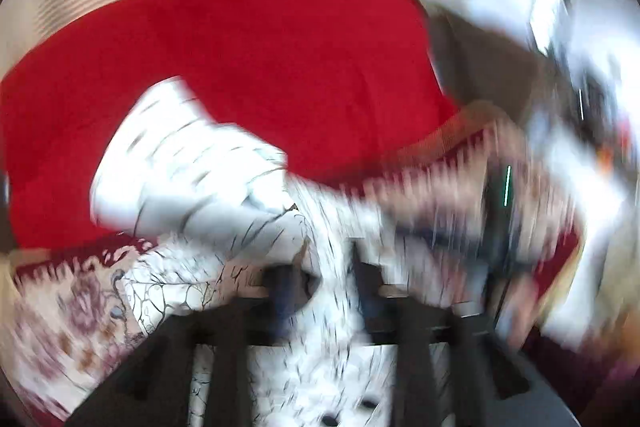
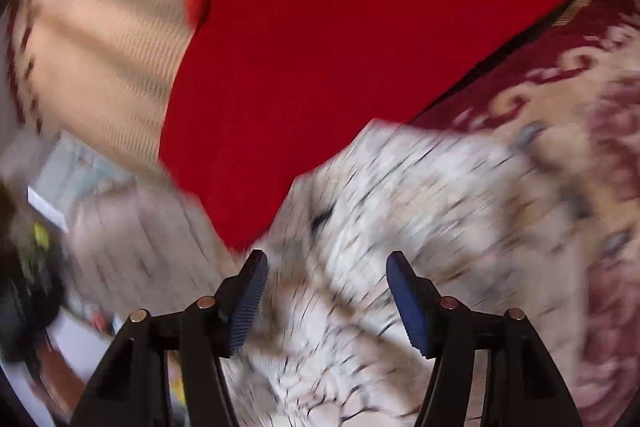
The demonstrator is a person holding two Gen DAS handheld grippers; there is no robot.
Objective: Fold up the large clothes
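Patterned carpet (image 2: 568, 99) bears red cloth (image 2: 360, 47) and white crackle-print garment (image 2: 400, 207)

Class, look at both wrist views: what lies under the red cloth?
The red cloth lies on a patterned carpet, which shows around its edges. The white patterned garment sits beside it. Whatever is beneath its middle is covered.

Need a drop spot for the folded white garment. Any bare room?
Free: red cloth, wide and bare above the white patterned garment; beige striped surface left of it. Crowded: white garment bunched at both grippers, floral carpet to the right partly covered.
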